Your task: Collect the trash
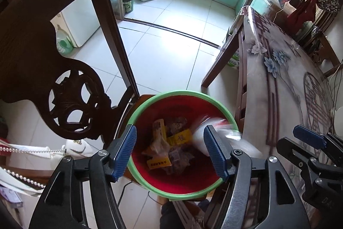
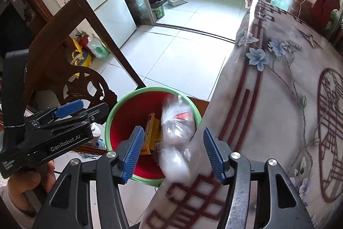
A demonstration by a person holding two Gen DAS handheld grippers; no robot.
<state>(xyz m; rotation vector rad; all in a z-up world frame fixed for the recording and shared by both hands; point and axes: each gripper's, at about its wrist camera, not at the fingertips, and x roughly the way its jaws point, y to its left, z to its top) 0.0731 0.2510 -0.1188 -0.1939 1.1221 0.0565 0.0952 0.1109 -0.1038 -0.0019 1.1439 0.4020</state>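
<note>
Open right gripper (image 2: pixel 172 155), "GenRobot.AI" left gripper (image 2: pixel 64 134)

left claw (image 1: pixel 170 151): jaws spread, holding nothing | right claw (image 2: pixel 172 156): jaws spread, holding nothing

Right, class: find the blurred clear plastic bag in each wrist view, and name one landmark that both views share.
Left wrist view: the plastic bag is at lower centre-right, over the bin's right rim, partly behind the left gripper's right finger.
Right wrist view: the bag is at lower centre, between the right gripper's open fingers.
Shared landmark: the green-rimmed red bin.
</note>
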